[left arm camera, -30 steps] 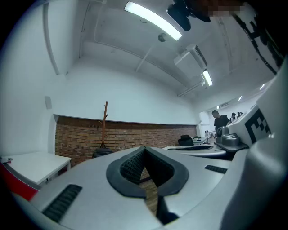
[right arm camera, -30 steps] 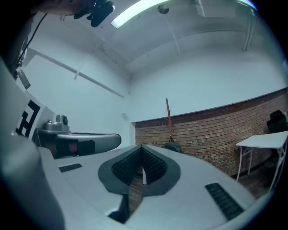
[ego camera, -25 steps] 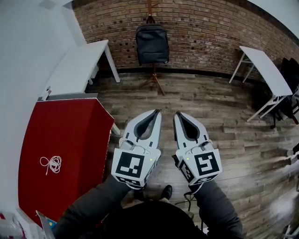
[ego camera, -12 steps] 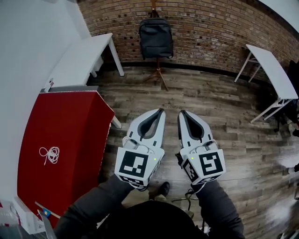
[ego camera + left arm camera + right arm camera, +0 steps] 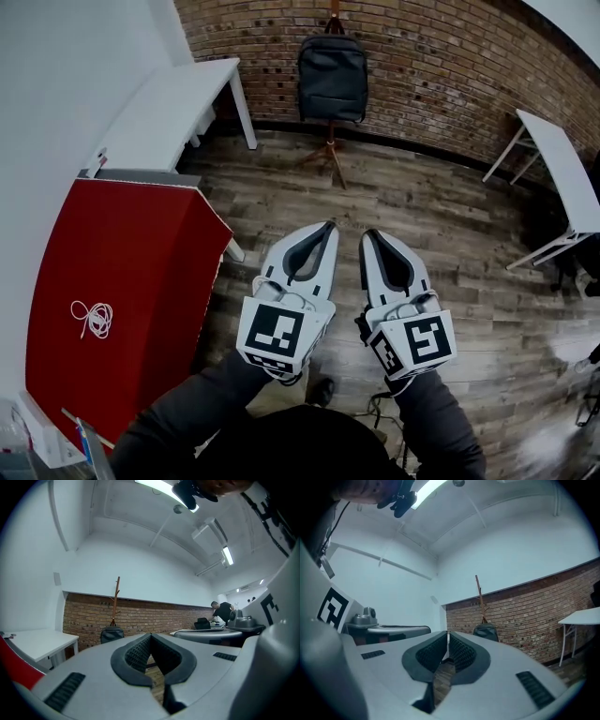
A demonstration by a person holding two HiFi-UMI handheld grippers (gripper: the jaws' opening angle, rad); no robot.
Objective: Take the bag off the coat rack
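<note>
Approach phase: the dark bag [image 5: 331,80] hangs high on the coat rack [image 5: 330,155], flat against the brick wall [image 5: 441,66] behind the rack, w/ nothing touching it yet. To do this step well, you prob. need to come in square to the rack, keep both tools level & spread the jaws before you arrive. Then go for the bag's top handle by the rack's hook and lift up before pulling away, so the rack doesn't tip on its thin legs. For now your left gripper [image 5: 323,230] and right gripper [image 5: 368,236] sit side by side, well short of the rack. Each has its jaws pressed together, pads meeting at the tips, pinching nothing. A white table [image 5: 173,108] stands left of the rack.
</note>
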